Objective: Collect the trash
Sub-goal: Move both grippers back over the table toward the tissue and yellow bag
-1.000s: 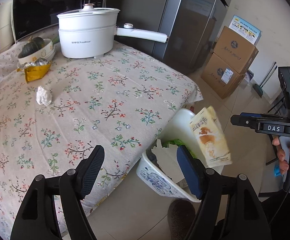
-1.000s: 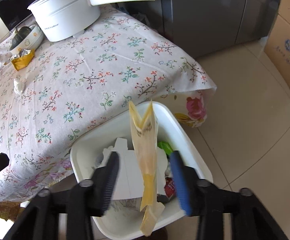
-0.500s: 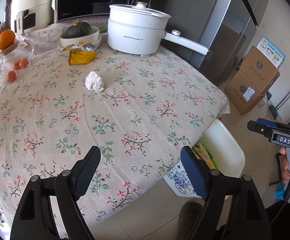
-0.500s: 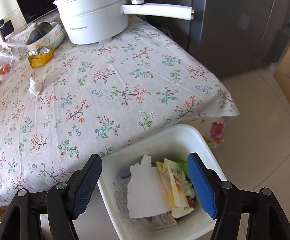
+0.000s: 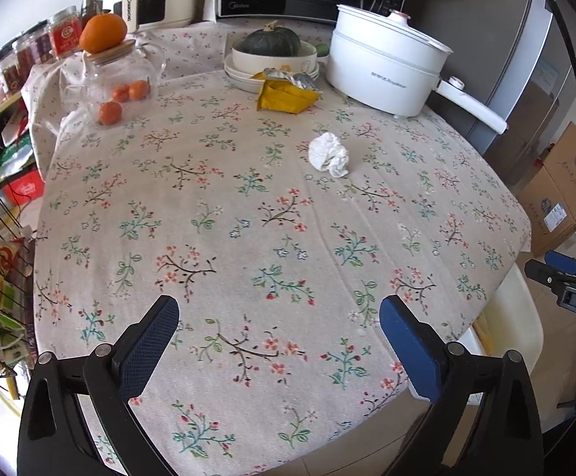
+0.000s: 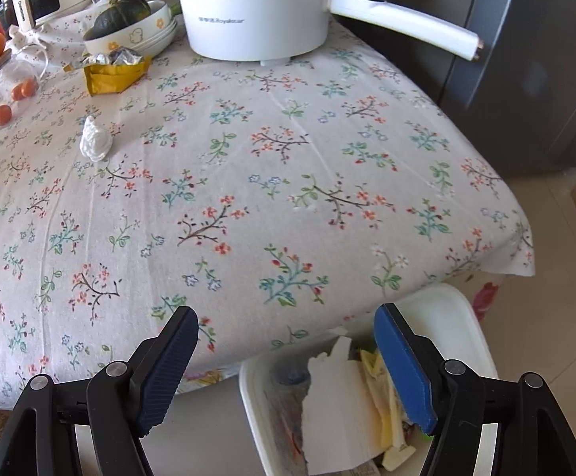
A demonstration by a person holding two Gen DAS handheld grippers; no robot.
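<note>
Looking out from the left wrist, the left gripper (image 5: 278,329) hangs over the near part of the flowered tablecloth (image 5: 248,238) with its fingers spread wide and nothing between them; a crumpled white tissue (image 5: 328,154) lies on the cloth toward the far right, well apart from the fingers; farther back a yellow wrapper (image 5: 286,96) with a foil scrap rests against a stack of white bowls (image 5: 248,69) holding a dark green squash (image 5: 267,41); a white pot (image 5: 383,67) with a long handle stands to the right of them; a glass jar (image 5: 111,83) with small oranges inside and one orange on its lid sits at the far left; at the right edge the white bin (image 5: 518,329) shows below the table edge, and the right gripper (image 5: 565,273) is partly seen above it.

From the right wrist, the right gripper (image 6: 286,337) is also spread wide and empty, over the near table edge; the bin (image 6: 462,317) sits on the floor at near right, holding white paper (image 6: 339,408) and yellowish wrappers (image 6: 383,388); the tissue (image 6: 95,141) lies at left on the cloth (image 6: 248,178); the yellow wrapper (image 6: 115,73) lies farther back, beside the bowls (image 6: 157,25) and the pot (image 6: 256,12).
</note>
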